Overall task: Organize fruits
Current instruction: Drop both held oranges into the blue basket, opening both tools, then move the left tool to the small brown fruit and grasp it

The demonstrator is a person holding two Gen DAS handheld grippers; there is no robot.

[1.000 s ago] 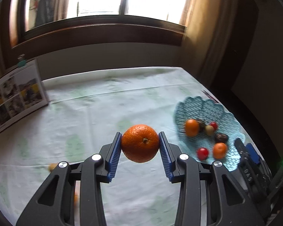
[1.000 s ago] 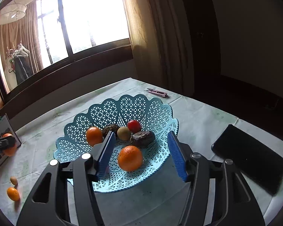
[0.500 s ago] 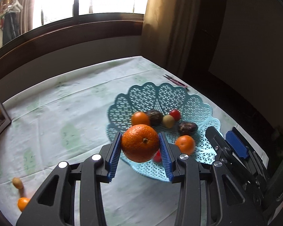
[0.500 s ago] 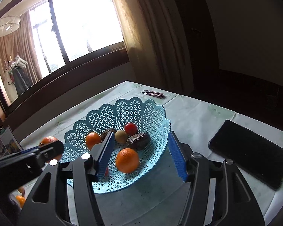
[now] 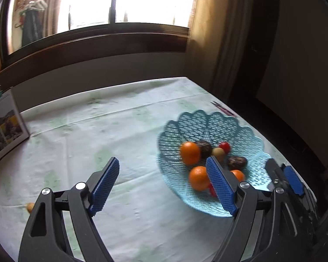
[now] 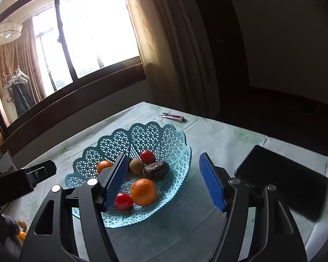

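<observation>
My left gripper (image 5: 161, 161) hangs beside the near rim of the light blue lattice basket (image 5: 210, 120), its jaws opening with nothing between them. A blurred big orange (image 5: 198, 178) lies in the basket just left of my right finger. With it are two more oranges (image 5: 190, 156), red, pale and dark fruits. In the right wrist view my right gripper (image 6: 164, 157) hovers over the basket (image 6: 150, 135), its jaws opening and gripping nothing. An orange (image 6: 143, 192) and a red fruit (image 6: 123, 201) lie below them.
A black tablet (image 6: 282, 179) lies right of the basket and a small purple tool (image 6: 172, 116) behind it. Two small fruits (image 6: 21, 229) lie on the tablecloth at the left. A photo board (image 5: 4, 126) stands at the far left; the table edge runs close behind the basket.
The left gripper carried the big orange over to the basket and let it go; its jaws have spread wide. The right gripper's jaws stand a little wider apart.
</observation>
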